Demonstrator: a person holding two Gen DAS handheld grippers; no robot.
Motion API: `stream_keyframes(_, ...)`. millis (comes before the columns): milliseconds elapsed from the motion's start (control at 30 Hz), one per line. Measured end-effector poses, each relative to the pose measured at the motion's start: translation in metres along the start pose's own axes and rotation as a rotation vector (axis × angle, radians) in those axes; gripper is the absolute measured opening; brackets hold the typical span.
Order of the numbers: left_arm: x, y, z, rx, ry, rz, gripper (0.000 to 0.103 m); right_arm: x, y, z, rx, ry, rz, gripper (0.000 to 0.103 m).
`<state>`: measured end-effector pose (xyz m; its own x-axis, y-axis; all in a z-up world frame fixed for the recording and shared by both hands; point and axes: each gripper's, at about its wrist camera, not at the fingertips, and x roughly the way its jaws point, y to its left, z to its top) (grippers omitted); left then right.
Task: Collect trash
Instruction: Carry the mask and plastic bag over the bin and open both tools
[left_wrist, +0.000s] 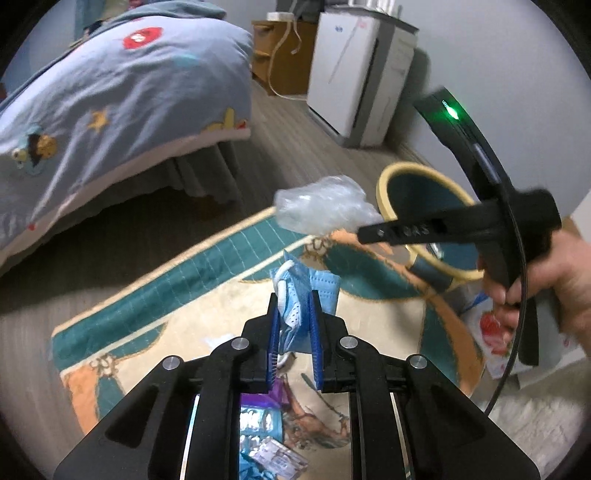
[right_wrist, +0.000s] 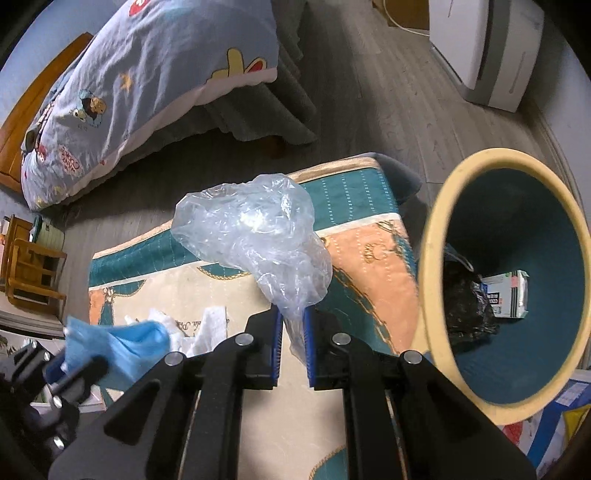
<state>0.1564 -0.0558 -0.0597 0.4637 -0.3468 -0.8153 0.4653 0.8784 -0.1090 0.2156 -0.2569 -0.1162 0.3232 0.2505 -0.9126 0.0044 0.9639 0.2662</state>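
Observation:
My left gripper (left_wrist: 293, 302) is shut on a blue face mask (left_wrist: 314, 286) and holds it above the rug; it also shows in the right wrist view (right_wrist: 122, 343). My right gripper (right_wrist: 293, 317) is shut on a crumpled clear plastic bag (right_wrist: 258, 236), held above the rug just left of the bin; the bag also shows in the left wrist view (left_wrist: 321, 205). The trash bin (right_wrist: 430, 236), teal inside with a cream rim, holds a black bag (right_wrist: 467, 306) and a small carton (right_wrist: 508, 293). White tissue (right_wrist: 207, 328) lies on the rug.
A patterned rug (left_wrist: 184, 295) covers the wood floor. A bed with a blue quilt (left_wrist: 110, 92) stands at left. A white appliance (left_wrist: 354, 74) and a wooden cabinet (left_wrist: 284, 48) stand by the far wall. Wrappers (left_wrist: 266, 439) lie on the rug below my left gripper. Wooden chair (right_wrist: 26, 269) at left.

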Motion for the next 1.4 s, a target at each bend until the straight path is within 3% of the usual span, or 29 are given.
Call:
stream_keyframes(333,-0.016,-0.016,-0.003,-0.016,-0.037,0.056,0.016,-0.037,-0.032,-0.019,0.018,-0.046,-0.036,0.01)
stream_keyframes(733,-0.005,-0.065,0.006,0.045,-0.046,0.04,0.016,-0.085,-0.098,-0.04,0.092,-0.104,-0.093,0.01)
stream_keyframes(1400,0.033,-0.123,0.028,0.094,-0.039,-0.001,0.016,-0.089,-0.159,-0.048,0.174,-0.107,-0.128,0.01)
